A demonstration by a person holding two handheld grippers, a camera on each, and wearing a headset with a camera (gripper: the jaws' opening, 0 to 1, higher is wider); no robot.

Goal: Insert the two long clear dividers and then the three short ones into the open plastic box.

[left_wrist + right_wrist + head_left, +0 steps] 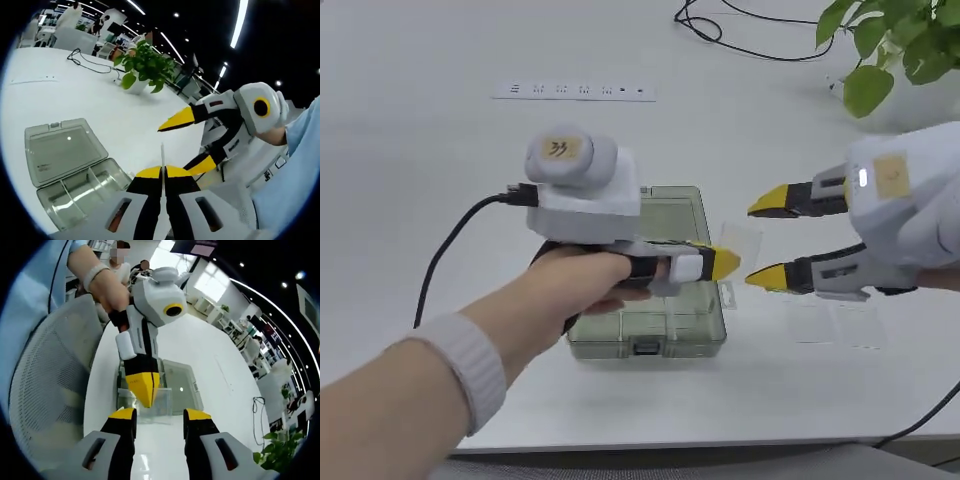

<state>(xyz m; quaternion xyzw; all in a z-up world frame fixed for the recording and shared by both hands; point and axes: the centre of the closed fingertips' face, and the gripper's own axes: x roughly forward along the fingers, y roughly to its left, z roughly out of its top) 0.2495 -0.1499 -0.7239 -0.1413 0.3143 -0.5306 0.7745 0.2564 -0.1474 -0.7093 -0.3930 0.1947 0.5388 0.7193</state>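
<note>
- A hand (585, 280) is gripping the left hand-held gripper (725, 263), whose yellow-tipped jaws are pinching fully shut on a clear divider (742, 238). The divider is sticking out past the tips.
- The open plastic box (695, 325) is lying on the worktop (440, 160) directly beneath the left hand-held gripper, with its lid folded back flat.
- The right hand-held gripper (752, 245) is facing the left one tip to tip, its jaws spread wide and grasping nothing. The held divider is standing just in front of its gap.
- More clear dividers (830, 322) are lying flat on the worktop just below the right hand-held gripper.
- A potted plant (890, 40) is standing well beyond the right hand-held gripper.
</note>
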